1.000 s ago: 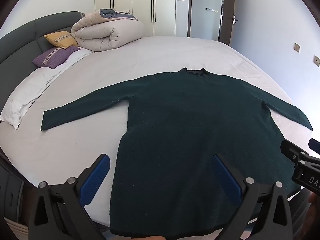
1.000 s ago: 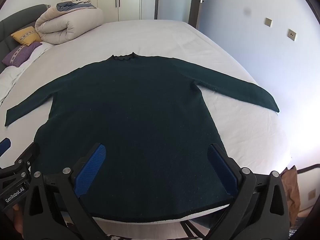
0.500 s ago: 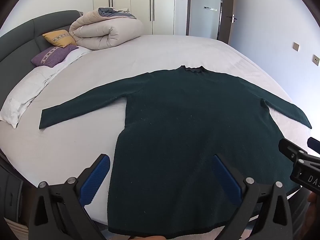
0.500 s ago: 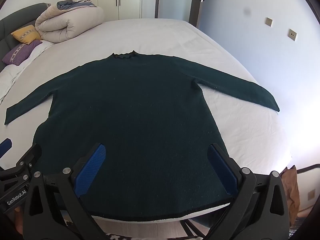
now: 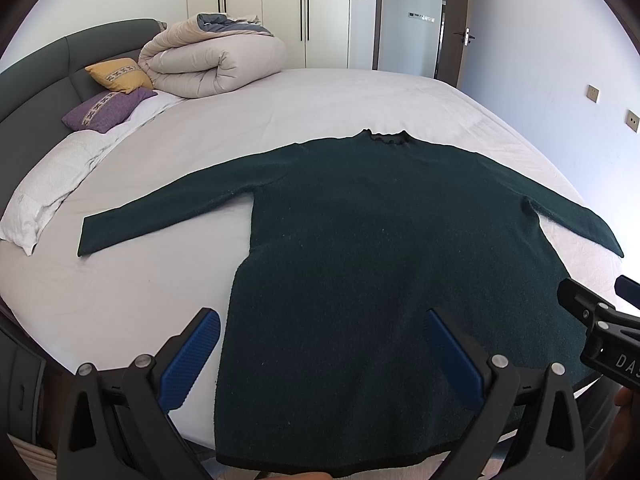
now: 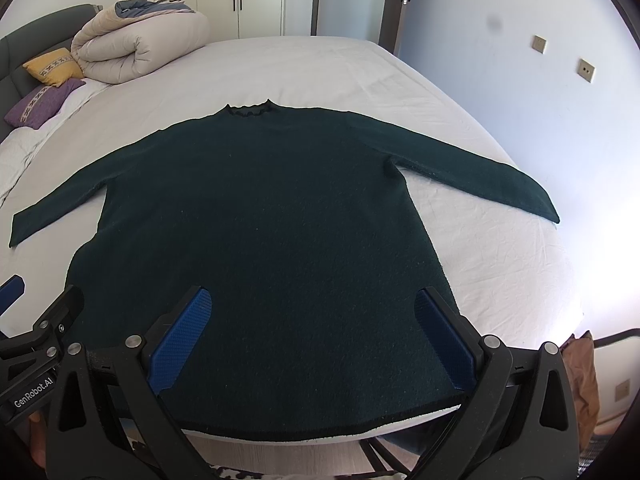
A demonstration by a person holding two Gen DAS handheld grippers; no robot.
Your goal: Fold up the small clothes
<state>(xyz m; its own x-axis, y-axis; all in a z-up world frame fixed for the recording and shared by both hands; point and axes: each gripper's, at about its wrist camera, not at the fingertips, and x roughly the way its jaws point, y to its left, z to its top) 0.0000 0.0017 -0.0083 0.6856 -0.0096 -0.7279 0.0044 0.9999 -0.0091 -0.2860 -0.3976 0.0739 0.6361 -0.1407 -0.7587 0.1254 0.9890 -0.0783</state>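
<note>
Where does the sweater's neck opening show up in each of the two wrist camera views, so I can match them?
Left wrist view: the sweater collar sits right of centre, in the upper half.
Right wrist view: the sweater collar sits left of centre, upper third.
Shared landmark: the rolled duvet lies at the upper left in both, beside the yellow pillow.

A bright bedroom in daylight.
White bed (image 5: pixel 328 96), grey headboard (image 5: pixel 36 80), rolled duvet (image 5: pixel 212 60), cupboards (image 5: pixel 264 8) behind.
</note>
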